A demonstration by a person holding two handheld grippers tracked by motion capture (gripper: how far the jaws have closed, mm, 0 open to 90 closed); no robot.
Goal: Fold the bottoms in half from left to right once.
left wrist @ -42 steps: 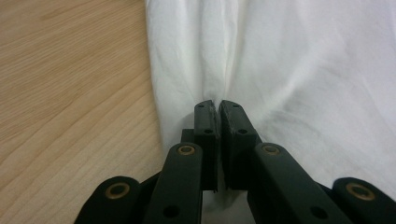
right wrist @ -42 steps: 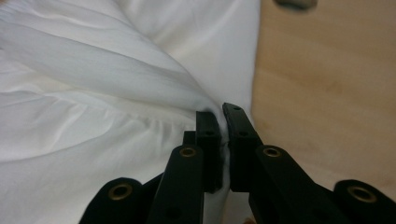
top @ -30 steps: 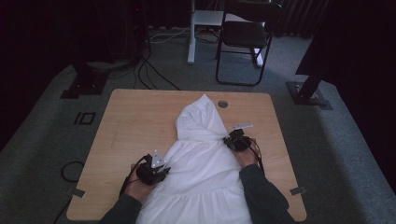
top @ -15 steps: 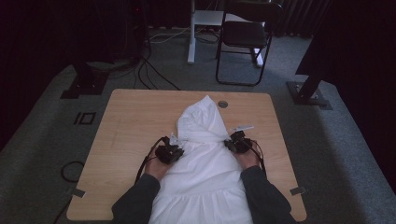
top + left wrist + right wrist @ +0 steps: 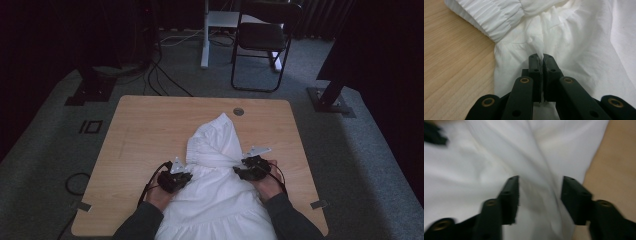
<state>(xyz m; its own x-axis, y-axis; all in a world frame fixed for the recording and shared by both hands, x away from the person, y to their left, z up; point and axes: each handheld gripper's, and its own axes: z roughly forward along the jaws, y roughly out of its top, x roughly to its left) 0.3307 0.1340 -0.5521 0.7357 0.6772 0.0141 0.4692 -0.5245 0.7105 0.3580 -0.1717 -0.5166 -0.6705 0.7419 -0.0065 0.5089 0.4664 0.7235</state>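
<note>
High view: a white garment [image 5: 220, 190] lay on a light wooden table [image 5: 145, 130], its folded upper part pointing toward the far edge and its gathered hem reaching the near edge between the person's sleeves. The left gripper [image 5: 176, 176] rested on the garment's left side and the right gripper [image 5: 245, 171] on its right side, both just below the folded part. A round grommet [image 5: 238, 111] sat in the tabletop near the far edge, and a chair [image 5: 262, 42] stood on the grey carpet beyond.

Left gripper view: the black jaws were pressed together on a thin pinch of white cloth [image 5: 541, 51]. This view revealed a finely pleated, elasticated band [image 5: 496, 18] lying against the wood grain.

Right gripper view: the picture was blurred. The jaws had just been opening and stood apart, with smooth white cloth [image 5: 539, 170] under the gap, unclamped. Bare wood appeared at the right.
</note>
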